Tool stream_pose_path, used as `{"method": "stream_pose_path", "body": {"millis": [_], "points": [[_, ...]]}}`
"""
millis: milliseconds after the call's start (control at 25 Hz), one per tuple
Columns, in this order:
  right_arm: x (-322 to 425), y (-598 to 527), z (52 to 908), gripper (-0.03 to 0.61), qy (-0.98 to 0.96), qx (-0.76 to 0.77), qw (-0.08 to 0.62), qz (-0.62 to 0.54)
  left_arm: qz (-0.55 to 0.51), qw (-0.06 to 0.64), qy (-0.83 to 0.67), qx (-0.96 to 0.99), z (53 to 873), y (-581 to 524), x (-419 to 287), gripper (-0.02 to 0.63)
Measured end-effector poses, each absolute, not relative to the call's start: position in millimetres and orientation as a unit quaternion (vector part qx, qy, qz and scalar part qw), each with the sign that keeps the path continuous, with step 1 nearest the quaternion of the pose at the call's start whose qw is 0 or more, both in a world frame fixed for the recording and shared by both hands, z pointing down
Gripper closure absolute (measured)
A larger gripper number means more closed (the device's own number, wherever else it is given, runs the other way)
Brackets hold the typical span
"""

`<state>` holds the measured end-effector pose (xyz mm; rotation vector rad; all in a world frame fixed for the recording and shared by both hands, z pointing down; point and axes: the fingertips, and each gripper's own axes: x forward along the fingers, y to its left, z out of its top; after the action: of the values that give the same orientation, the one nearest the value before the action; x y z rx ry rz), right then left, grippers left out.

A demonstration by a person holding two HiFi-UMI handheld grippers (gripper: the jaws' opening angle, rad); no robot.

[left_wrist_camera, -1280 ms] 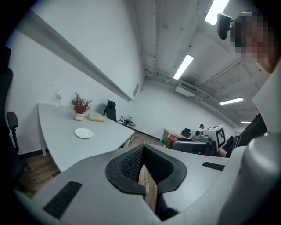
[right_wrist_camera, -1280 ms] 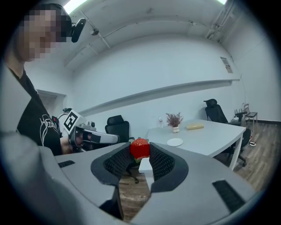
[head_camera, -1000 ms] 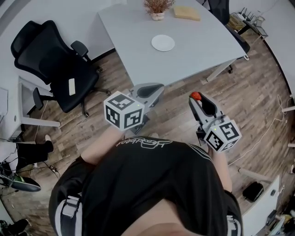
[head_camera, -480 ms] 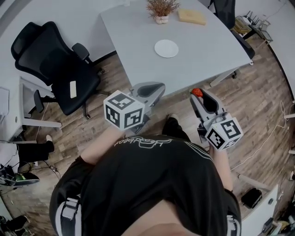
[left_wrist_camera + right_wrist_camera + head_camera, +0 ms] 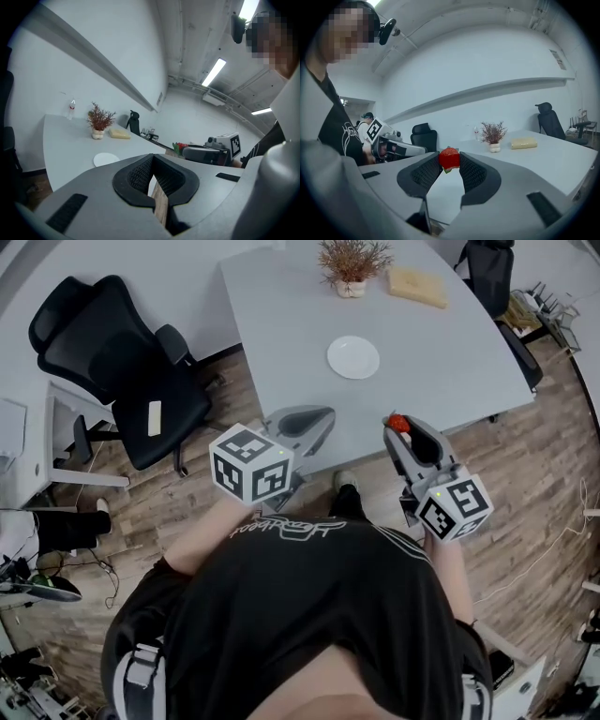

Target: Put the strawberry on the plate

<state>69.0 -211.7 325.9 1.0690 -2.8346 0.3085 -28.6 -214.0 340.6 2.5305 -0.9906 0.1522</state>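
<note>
Office, wood floor (image 5: 178, 498), grey tabletop (image 5: 281, 324) ahead. Right tongs (image 5: 400, 430) — jaws clamped on the red strawberry (image 5: 449, 158), held in the air at the tabletop's near edge. Left tongs (image 5: 151, 159) — jaws together at the tips, nothing between. White plate (image 5: 353, 357): mid-tabletop, well apart from the strawberry. Beyond it, potted plant (image 5: 352, 263) and yellow block (image 5: 417, 285). Black office chair (image 5: 112, 362) at left.
</note>
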Motion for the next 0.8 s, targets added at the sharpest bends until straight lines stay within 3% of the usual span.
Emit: {"method": "stream_pose_path", "body": {"millis": [800], "points": [[60, -391, 365, 0.448, -0.94, 0.301, 0.084, 0.137, 0.062, 0.271, -0.403, 0.872, 389, -365, -30, 0.607]]}}
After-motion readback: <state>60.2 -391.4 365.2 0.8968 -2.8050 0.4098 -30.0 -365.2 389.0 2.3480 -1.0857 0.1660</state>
